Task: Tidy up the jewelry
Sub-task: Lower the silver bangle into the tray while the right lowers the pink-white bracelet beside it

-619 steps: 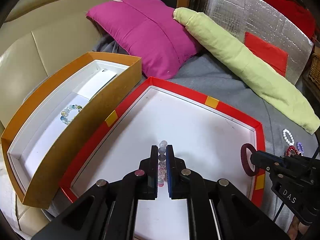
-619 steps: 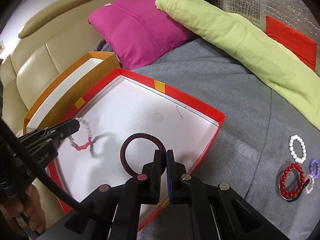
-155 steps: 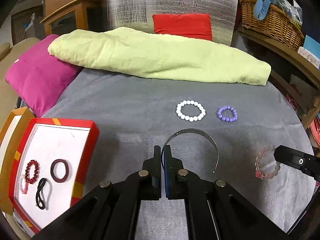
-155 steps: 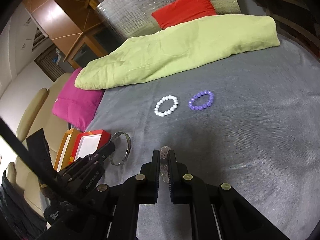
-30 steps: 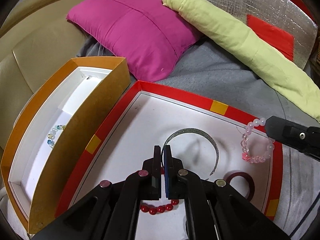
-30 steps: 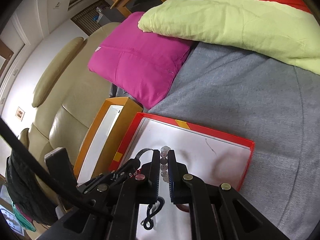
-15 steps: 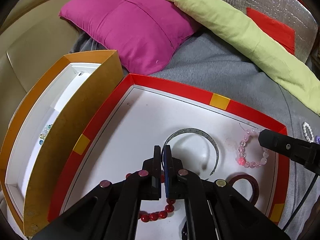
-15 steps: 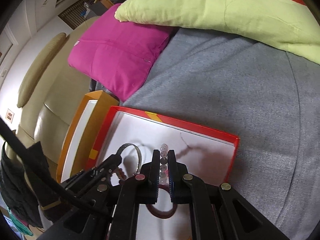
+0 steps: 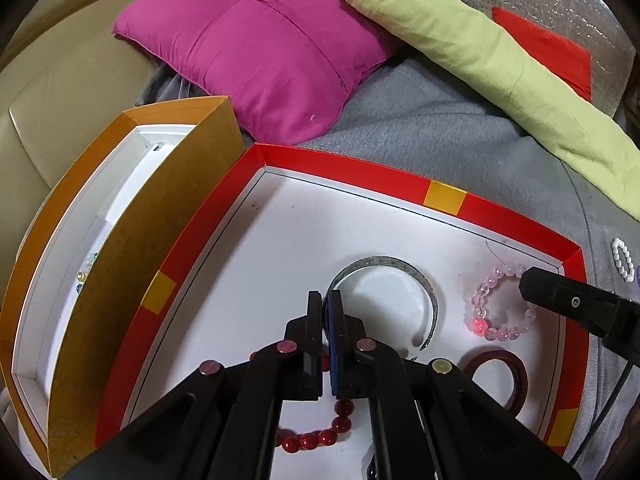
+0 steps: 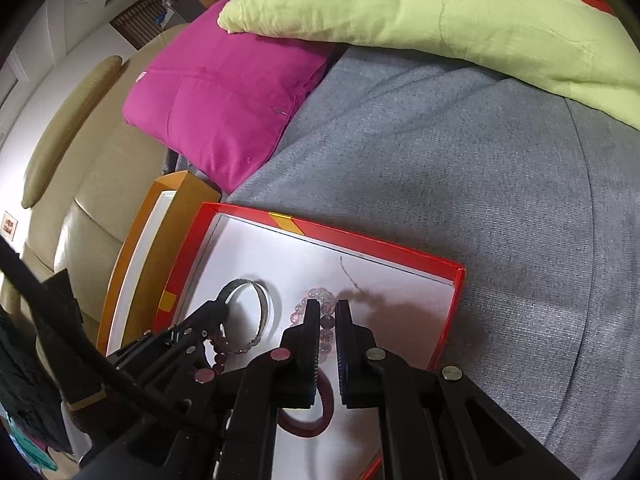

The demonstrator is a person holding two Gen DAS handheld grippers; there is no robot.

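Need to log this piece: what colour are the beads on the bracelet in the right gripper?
Pale translucent pink, one bead glowing red; the bracelet shows best in the left wrist view.

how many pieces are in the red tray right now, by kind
bead bracelets: 2 (pink, held by the right claw; red)
silver cuff, in the left claw: 1
maroon ring: 1
total visible in the red tray: 4 (the claws hide part of the floor)

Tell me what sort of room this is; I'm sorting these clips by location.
Most likely a home living room: a beige leather sofa, a magenta cushion and a green pillow surround the grey cloth surface holding the red tray.
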